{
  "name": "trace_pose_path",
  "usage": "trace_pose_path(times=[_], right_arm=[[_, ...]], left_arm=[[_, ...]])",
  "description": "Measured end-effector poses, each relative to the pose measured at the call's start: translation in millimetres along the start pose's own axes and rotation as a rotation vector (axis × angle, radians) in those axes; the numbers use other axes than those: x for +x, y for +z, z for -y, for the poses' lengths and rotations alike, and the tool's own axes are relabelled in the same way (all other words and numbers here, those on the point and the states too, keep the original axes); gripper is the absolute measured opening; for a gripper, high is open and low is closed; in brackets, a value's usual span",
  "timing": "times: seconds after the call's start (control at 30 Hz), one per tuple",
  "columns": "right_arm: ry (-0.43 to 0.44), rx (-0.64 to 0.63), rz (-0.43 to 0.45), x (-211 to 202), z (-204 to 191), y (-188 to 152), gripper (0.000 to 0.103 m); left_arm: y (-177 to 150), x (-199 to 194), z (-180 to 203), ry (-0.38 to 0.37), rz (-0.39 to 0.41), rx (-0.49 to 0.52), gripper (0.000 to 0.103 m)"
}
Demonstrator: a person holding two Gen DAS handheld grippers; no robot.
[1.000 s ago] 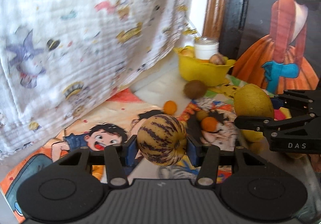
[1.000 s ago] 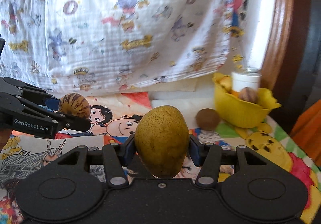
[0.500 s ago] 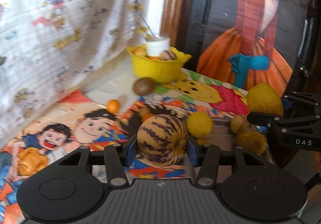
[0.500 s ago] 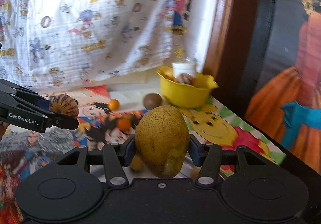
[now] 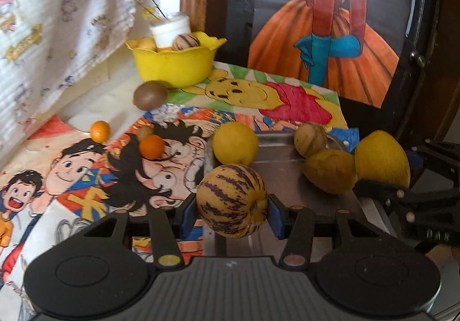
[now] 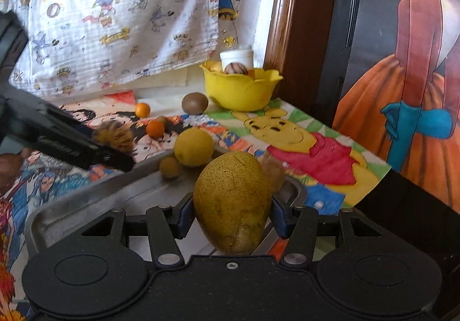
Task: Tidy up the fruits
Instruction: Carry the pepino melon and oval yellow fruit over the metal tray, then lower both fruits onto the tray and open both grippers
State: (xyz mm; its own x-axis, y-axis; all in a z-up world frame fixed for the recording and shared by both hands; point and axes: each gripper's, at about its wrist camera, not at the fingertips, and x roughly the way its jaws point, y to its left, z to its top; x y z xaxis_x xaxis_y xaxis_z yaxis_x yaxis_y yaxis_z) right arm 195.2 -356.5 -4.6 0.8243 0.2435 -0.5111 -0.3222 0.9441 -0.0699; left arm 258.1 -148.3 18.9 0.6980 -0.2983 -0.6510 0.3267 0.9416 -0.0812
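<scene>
**Both grippers loaded over the metal tray**

We start at the far left, in the left wrist view: the white cartoon-print cloth hangs behind the table. Two small orange fruits sit on the cartoon-print table cover, a brown kiwi beyond them, just in front of the yellow bowl. The bowl holds a white cup and a few fruits.

Centre: the left gripper has its jaws pinching a striped pepino melon between the blue pads, at the near left edge of the metal tray. On the tray we see a round yellow fruit just behind the melon, then to the right a small striped fruit and a yellow-green fruit touching each other.

Right: the right gripper has its jaws pinching a speckled pear, held above the tray's right end. In the right wrist view the tray rim runs below the pear; the round yellow fruit and a smaller yellow one lie touching on the tray's far side. The left gripper appears blurred at that view's left edge.

Far right: a painted panel of a figure in an orange skirt.
</scene>
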Motion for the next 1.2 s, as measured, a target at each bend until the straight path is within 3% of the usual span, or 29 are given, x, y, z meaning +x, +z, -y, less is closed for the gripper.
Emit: trace_pose_path(times=[0.43, 1.2], right_arm=[[0.043, -0.020, -0.035, 16.1, -16.7, -16.0, 0.056], [0.016, -0.027, -0.043, 20.3, -17.8, -22.1, 0.056]], left_arm=[[-0.5, 36.1, 3.4, -0.013, -0.045, 0.026, 0.055], [-3.8, 44.2, 15.3, -0.049, -0.053, 0.079, 0.055]])
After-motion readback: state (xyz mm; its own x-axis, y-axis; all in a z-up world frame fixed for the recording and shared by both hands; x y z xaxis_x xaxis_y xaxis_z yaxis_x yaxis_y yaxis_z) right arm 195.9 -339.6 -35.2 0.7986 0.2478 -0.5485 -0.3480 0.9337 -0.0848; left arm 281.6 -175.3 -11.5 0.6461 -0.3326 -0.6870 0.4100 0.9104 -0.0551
